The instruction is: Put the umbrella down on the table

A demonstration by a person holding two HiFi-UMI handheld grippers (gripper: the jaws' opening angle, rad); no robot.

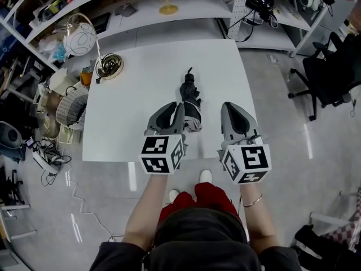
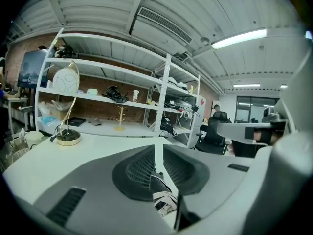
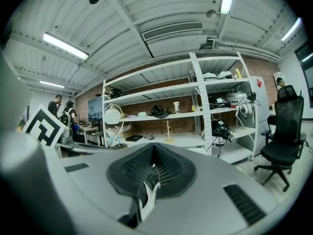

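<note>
Umbrella [image 1: 192,103] – dark and folded – lies on the white tabletop [image 1: 130,95], in the near half, with its thin end pointing away from the person. The left tool [image 1: 172,109] is just beside the umbrella's near end. Its jaws are almost together, with only a thin slit between them, and they grip nothing. The right tool [image 1: 230,109] is a little apart on the other side, with its jaws closed on each other. A gold desk lamp [image 1: 109,65] stands at the far left corner.

A workshop-lab: white shelving [image 2: 105,96] loaded with gear, office chair [image 1: 330,75], floor cables [image 1: 53,160]
</note>
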